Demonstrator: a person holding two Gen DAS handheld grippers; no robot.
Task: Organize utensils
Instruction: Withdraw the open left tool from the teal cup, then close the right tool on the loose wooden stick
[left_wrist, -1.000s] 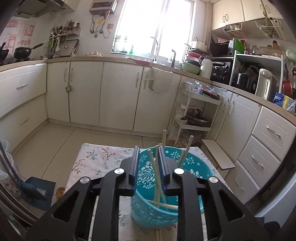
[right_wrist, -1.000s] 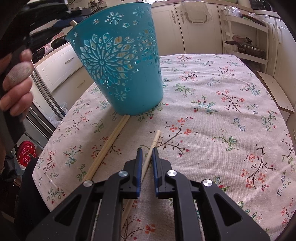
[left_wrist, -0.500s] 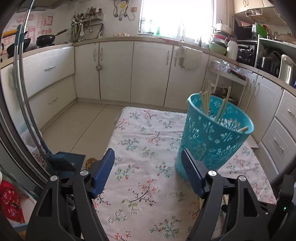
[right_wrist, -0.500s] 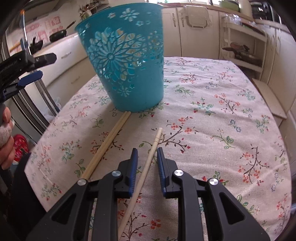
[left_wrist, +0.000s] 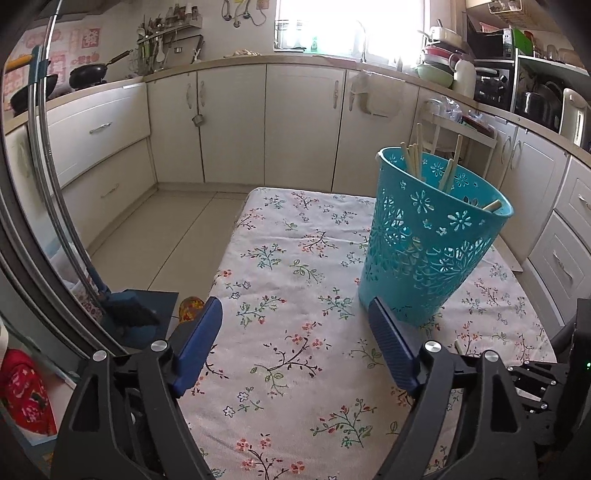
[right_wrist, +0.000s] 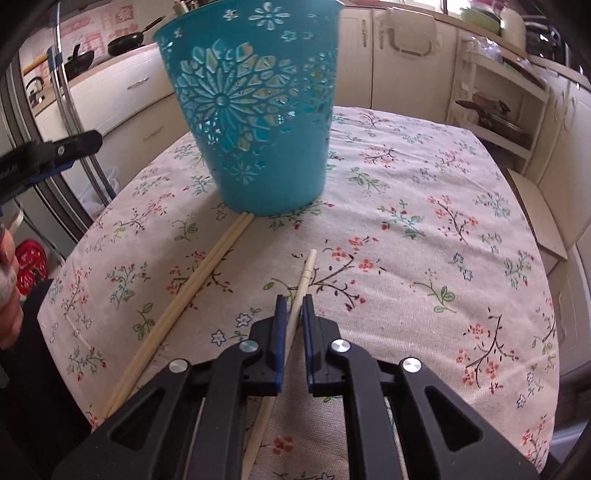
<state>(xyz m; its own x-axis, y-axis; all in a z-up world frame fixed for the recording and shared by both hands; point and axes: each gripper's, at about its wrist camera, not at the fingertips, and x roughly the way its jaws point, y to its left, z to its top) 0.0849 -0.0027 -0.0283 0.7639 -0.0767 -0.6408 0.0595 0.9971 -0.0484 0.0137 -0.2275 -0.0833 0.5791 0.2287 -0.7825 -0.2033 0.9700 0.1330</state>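
Observation:
A teal cut-out basket (left_wrist: 424, 258) (right_wrist: 255, 110) stands on the floral tablecloth (left_wrist: 288, 258) and holds several wooden chopsticks (left_wrist: 415, 155). My left gripper (left_wrist: 293, 304) hovers over the cloth just left of the basket; its jaws are opening and nothing is between them. One loose chopstick (right_wrist: 308, 266) lies on the cloth and runs between the fingers of my right gripper (right_wrist: 291, 301). The right jaws are closing, with a small gap still showing beside the stick. A pair of chopsticks (right_wrist: 207, 266) lies to the left, its far end at the basket's foot.
The table's left edge drops to a tiled floor with a dark dustpan (left_wrist: 129, 314). A person's hand (right_wrist: 7, 288) holds the left gripper (right_wrist: 55, 151) at the left. Kitchen cabinets (left_wrist: 303, 122) and a white shelf rack (right_wrist: 498, 110) stand beyond the table.
My left gripper let go of the chopsticks over the basket, opened wide and sank down to the left of it. The right jaws widened slightly around the loose chopstick, then narrowed again.

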